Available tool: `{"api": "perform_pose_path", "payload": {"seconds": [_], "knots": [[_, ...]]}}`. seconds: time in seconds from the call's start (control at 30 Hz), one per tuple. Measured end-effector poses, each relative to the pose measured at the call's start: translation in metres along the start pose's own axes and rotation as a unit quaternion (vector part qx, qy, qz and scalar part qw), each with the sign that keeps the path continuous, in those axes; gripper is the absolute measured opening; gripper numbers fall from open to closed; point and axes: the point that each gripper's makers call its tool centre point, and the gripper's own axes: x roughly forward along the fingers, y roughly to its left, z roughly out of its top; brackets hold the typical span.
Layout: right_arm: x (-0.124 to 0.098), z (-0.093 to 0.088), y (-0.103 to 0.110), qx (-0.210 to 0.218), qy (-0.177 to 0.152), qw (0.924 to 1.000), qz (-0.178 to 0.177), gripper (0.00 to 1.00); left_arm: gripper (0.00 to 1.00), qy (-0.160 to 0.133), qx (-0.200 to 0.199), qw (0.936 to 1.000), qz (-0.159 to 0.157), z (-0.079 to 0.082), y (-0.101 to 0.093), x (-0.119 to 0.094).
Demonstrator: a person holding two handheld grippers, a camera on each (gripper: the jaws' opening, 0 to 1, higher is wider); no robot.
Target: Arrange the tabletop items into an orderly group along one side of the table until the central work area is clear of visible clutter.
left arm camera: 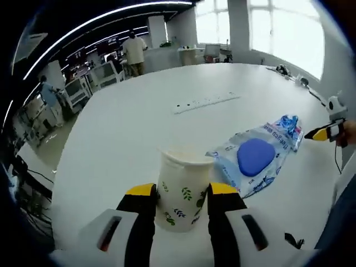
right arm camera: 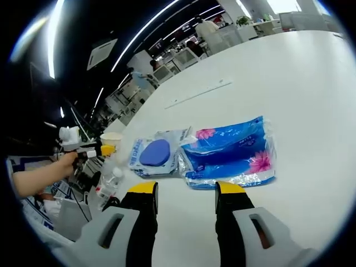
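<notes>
A white paper cup (left arm camera: pixel 182 194) printed with green leaves stands between the yellow-tipped jaws of my left gripper (left arm camera: pixel 182 192), which is shut on its sides. To its right lies a clear packet holding a round blue pad (left arm camera: pixel 255 157). In the right gripper view the same packet (right arm camera: pixel 154 153) lies beside a blue tissue pack (right arm camera: pixel 231 153) with pink flowers. My right gripper (right arm camera: pixel 186 192) is open just short of that pack, with nothing between its jaws. A clear plastic bottle (right arm camera: pixel 109 183) stands at the left. The cup (right arm camera: pixel 111 138) shows there in the left gripper (right arm camera: pixel 103 150).
A long white strip (left arm camera: pixel 206 103) lies across the white table (left arm camera: pixel 128 128) farther out. The right gripper (left arm camera: pixel 328 132) comes in at the right edge, above the table's rim. Desks, monitors and people stand beyond the far edge.
</notes>
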Motion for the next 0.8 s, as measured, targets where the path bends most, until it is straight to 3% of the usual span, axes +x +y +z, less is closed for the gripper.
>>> {"api": "perform_pose_path", "payload": {"seconds": [0.07, 0.13, 0.23, 0.33, 0.43, 0.53, 0.63, 0.73, 0.8], "knots": [[0.000, -0.001, 0.001, -0.001, 0.001, 1.0000, 0.001, 0.39, 0.35, -0.004, -0.003, 1.0000, -0.003, 0.001, -0.005, -0.004], [-0.001, -0.001, 0.003, -0.002, 0.001, 1.0000, 0.002, 0.39, 0.35, -0.034, -0.011, 0.9993, -0.007, 0.010, -0.014, -0.008], [-0.001, -0.002, 0.004, -0.004, 0.001, 1.0000, 0.004, 0.39, 0.35, -0.078, -0.073, 0.9941, -0.016, 0.021, -0.026, -0.016], [-0.001, -0.002, 0.005, -0.006, 0.002, 1.0000, 0.005, 0.39, 0.36, -0.118, -0.133, 0.9831, -0.042, 0.033, -0.040, -0.021], [-0.001, -0.002, 0.007, -0.008, 0.001, 0.9999, 0.007, 0.39, 0.36, -0.117, -0.136, 0.9824, -0.051, 0.034, -0.050, -0.022], [-0.002, -0.001, 0.009, -0.011, 0.000, 0.9999, 0.009, 0.40, 0.36, -0.134, -0.142, 0.9789, -0.059, 0.041, -0.061, -0.025], [-0.002, 0.001, 0.009, -0.012, -0.004, 0.9999, 0.009, 0.40, 0.36, -0.154, -0.159, 0.9727, -0.069, 0.051, -0.073, -0.028], [-0.004, 0.005, 0.012, -0.020, -0.007, 0.9997, 0.010, 0.40, 0.36, -0.183, -0.191, 0.9602, -0.089, 0.065, -0.086, -0.033], [-0.004, 0.007, 0.014, -0.022, -0.011, 0.9996, 0.013, 0.40, 0.36, -0.192, -0.195, 0.9567, -0.099, 0.069, -0.095, -0.035]]}}
